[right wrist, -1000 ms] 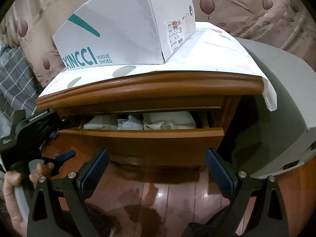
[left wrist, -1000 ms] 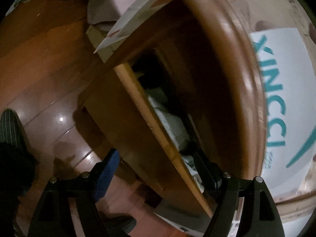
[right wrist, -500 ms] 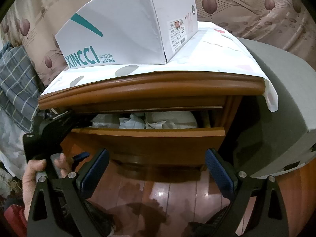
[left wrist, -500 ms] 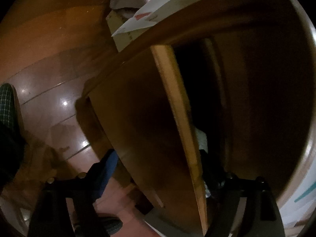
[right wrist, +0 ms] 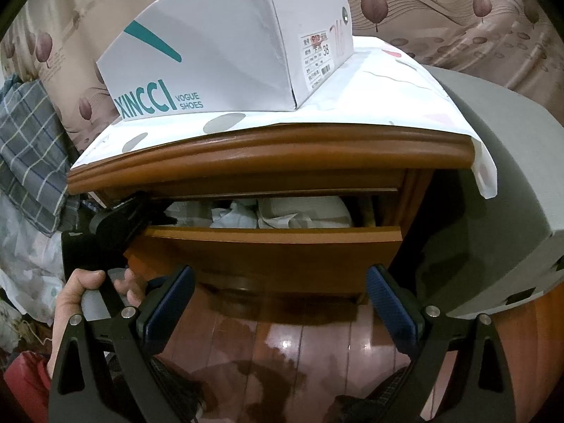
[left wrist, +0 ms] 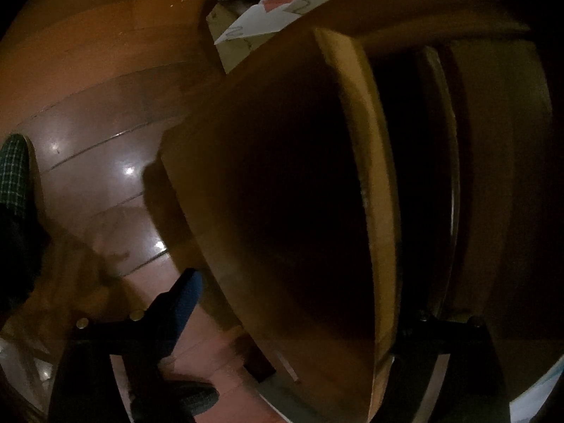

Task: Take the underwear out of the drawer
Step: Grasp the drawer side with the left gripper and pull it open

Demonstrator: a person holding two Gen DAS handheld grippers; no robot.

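A wooden nightstand [right wrist: 268, 155] has its top drawer [right wrist: 275, 257] partly pulled out. White folded underwear [right wrist: 303, 211] lies inside it. My left gripper [left wrist: 299, 310] is at the drawer's left end [right wrist: 116, 225], held by a hand [right wrist: 88, 292]. Its jaws are opening and straddle the drawer front [left wrist: 282, 194]: one blue pad [left wrist: 183, 296] hangs outside the panel, apart from it, and the other finger sits dark inside. The drawer's inside is black in the left wrist view. My right gripper [right wrist: 280, 303] stands open in front of the drawer, over the floor, holding nothing.
A white shoe box [right wrist: 218, 56] stands on a dotted cloth [right wrist: 387, 88] covering the nightstand. A grey mattress [right wrist: 493, 176] borders it on the right, plaid fabric [right wrist: 28, 148] hangs on the left. A glossy wooden floor [right wrist: 299, 345] lies below; a slippered foot [left wrist: 14, 172] is nearby.
The left gripper has come down and in close to the drawer's end, rolling a little, so its jaws now straddle the front panel and the cloth inside is lost to darkness. The right gripper has not moved.
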